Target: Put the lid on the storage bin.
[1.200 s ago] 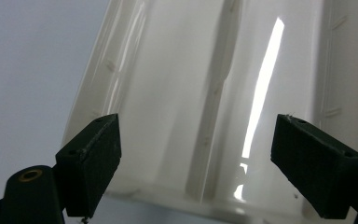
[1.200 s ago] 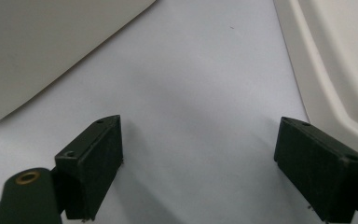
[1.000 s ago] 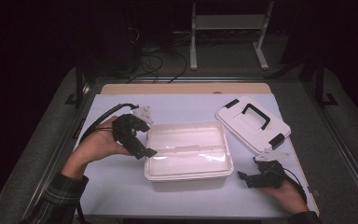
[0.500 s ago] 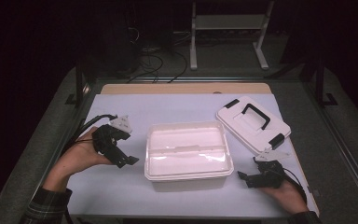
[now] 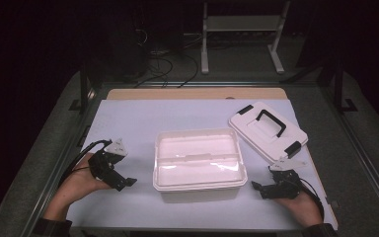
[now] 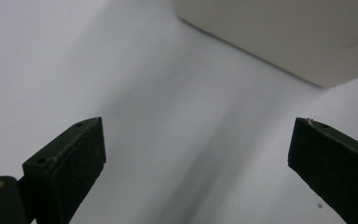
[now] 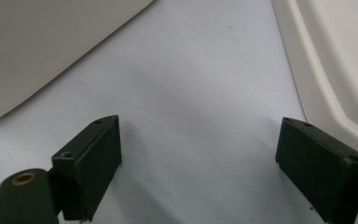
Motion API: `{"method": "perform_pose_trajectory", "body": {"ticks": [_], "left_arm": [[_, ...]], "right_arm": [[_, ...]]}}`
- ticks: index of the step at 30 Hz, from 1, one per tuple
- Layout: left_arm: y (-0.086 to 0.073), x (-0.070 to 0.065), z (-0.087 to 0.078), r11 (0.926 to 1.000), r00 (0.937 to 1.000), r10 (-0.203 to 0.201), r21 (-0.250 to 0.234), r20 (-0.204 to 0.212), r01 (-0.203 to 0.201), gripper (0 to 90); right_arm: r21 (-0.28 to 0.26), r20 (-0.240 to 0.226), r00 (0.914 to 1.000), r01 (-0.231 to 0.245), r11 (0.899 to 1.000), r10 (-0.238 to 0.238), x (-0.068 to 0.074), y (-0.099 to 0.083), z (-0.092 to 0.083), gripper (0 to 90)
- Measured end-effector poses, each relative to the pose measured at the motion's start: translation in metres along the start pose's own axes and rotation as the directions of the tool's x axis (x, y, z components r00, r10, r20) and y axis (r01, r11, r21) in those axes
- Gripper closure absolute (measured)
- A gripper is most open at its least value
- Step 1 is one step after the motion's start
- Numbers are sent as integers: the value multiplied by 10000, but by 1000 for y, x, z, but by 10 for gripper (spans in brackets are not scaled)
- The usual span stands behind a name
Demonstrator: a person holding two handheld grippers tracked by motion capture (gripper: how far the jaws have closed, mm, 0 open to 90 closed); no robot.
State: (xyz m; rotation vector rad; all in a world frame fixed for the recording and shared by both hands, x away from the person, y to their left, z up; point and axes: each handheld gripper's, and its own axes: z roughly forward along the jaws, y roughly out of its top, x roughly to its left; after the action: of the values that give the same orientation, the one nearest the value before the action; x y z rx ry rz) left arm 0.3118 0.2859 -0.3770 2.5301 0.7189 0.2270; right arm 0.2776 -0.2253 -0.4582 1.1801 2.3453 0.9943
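Observation:
An open white plastic box [image 5: 197, 158] stands in the middle of the white table [image 5: 128, 123]. Its lid [image 5: 267, 129], with a black handle and black clips, lies flat at the back right. My left gripper [image 5: 124, 183] sits low over the table, left of the box and apart from it. Its jaws have just been opening and nothing is between them; in the left gripper view [image 6: 196, 135] the box wall [image 6: 284, 37] lies ahead. My right gripper [image 5: 256, 186] rests open by the box's front right corner. In the right gripper view [image 7: 200, 135], box [image 7: 42, 46] and lid [image 7: 335, 60] flank bare table.
A wooden strip [image 5: 192, 94] runs along the table's far edge, and metal rails [image 5: 355, 143] flank both sides. Behind the table, cables [image 5: 172, 64] lie on the dark floor beside a white stand [image 5: 242, 29].
My left hand has drawn away from the box's left rim, moving left and down to just above the table. The right hand and gripper have stayed put.

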Motion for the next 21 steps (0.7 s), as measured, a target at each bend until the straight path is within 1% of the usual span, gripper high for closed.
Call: {"method": "perform_pose_trajectory", "body": {"ticks": [2, 6, 9, 10, 12, 15, 17, 19, 20, 21], "left_arm": [[-7, 0, 8, 9998, 9998, -171, 64, -112, 172, 27], [-16, -2, 23, 9996, 9990, -283, 82, -356, 286, 22], [-22, -4, 33, 9996, 9986, -281, -52, -451, 279, 22], [-23, -5, 35, 9997, 9986, -262, -46, -458, 260, 21], [-25, -7, 41, 9997, 9984, -233, -61, -514, 230, 12], [-30, -9, 49, 9999, 9991, -168, -31, -401, 167, 12], [-32, -7, 50, 9991, 9991, -336, -256, -272, 330, 4], [-36, -6, 50, 9985, 9994, -283, -473, -213, 273, 3], [-39, -4, 51, 9970, 9990, -426, -653, -95, 419, 0], [-41, -4, 51, 9954, 9990, -438, -850, -47, 432, 0]], "right_arm": [[8, 6, 10000, 8, 10000, -8, 0, 0, 0, 136], [57, -14, 10000, -9, 10000, 9, 0, 1, 0, 135], [350, 30, 10000, -19, 9994, 18, 1, 4, 0, 140], [517, -16, 10000, 72, 9986, -71, 1, 7, 0, 142], [700, -77, 10000, 39, 9975, -34, 1, 9, -1, 142], [818, -94, 9996, 289, 9962, -282, 1, 11, -3, 153], [753, -93, 9993, 356, 9965, -350, 0, 13, -6, 153], [701, -108, 9995, 304, 9971, -297, 0, 16, -9, 153], [728, -89, 9995, 320, 9968, -314, 0, 18, -10, 152], [720, -97, 9995, 307, 9969, -301, 0, 20, -12, 152]]}}
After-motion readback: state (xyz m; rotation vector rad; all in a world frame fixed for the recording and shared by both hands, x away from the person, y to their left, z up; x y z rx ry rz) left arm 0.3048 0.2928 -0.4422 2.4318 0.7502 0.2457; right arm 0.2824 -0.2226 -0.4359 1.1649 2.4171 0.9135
